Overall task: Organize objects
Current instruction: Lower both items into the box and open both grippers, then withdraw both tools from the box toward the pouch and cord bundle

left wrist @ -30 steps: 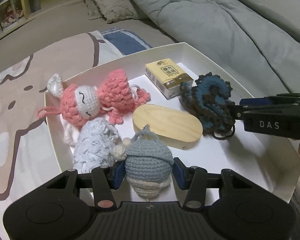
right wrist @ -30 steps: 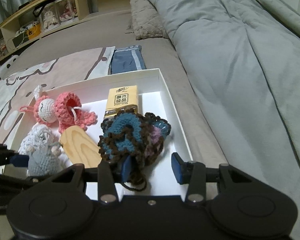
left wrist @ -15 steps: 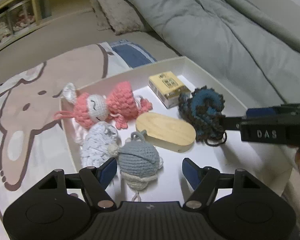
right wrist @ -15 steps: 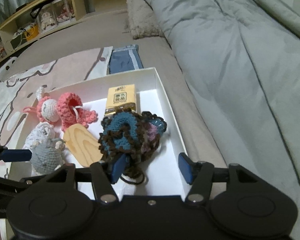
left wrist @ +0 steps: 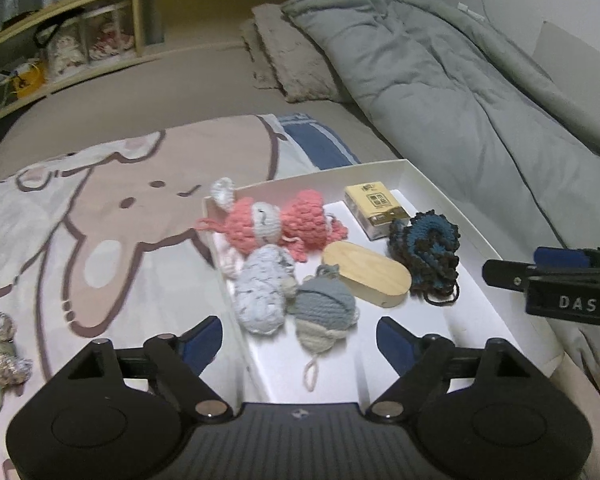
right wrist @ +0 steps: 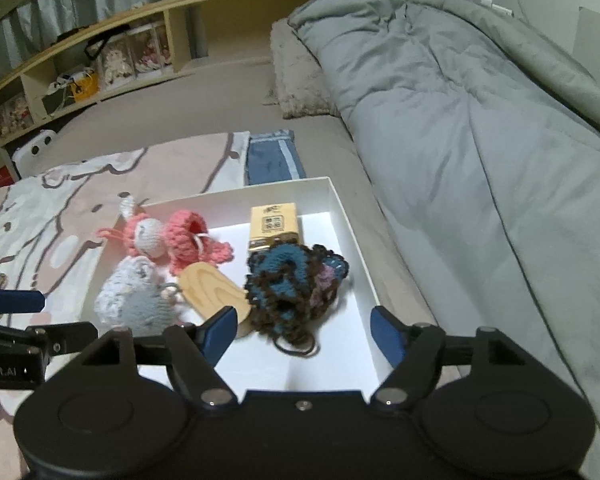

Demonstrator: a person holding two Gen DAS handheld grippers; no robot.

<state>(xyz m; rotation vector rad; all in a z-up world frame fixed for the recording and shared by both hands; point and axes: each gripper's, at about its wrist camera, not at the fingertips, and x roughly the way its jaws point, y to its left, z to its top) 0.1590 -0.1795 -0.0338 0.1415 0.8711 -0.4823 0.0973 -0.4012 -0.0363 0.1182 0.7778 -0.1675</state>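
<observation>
A white box (left wrist: pixel 428 184) (right wrist: pixel 342 216) on the bed holds a pink crochet doll (left wrist: pixel 276 224) (right wrist: pixel 168 236), a pale blue-white crochet toy (left wrist: pixel 260 292) (right wrist: pixel 124 292), a grey-blue crochet toy (left wrist: pixel 324 312) (right wrist: pixel 156 312), a wooden oval (left wrist: pixel 368 276) (right wrist: pixel 212 288), a yellow tissue pack (left wrist: pixel 376 204) (right wrist: pixel 274 226) and a dark blue-brown crochet piece (left wrist: pixel 428 248) (right wrist: pixel 296 284). My left gripper (left wrist: pixel 300 336) is open and empty, above the box's near edge. My right gripper (right wrist: pixel 304 328) is open and empty, just behind the dark crochet piece.
A cartoon-print blanket (left wrist: pixel 100 220) lies left of the box, with a multicolour crochet item (left wrist: pixel 0 340) on it at far left. A grey duvet (right wrist: pixel 480 120) fills the right side. A fuzzy pillow (right wrist: pixel 296 76) and wooden shelves (right wrist: pixel 140 40) are at the back.
My left gripper let go of the grey-blue toy, opened wide and drew back and up. My right gripper opened off the dark crochet piece and drew back. Both items now rest in the box.
</observation>
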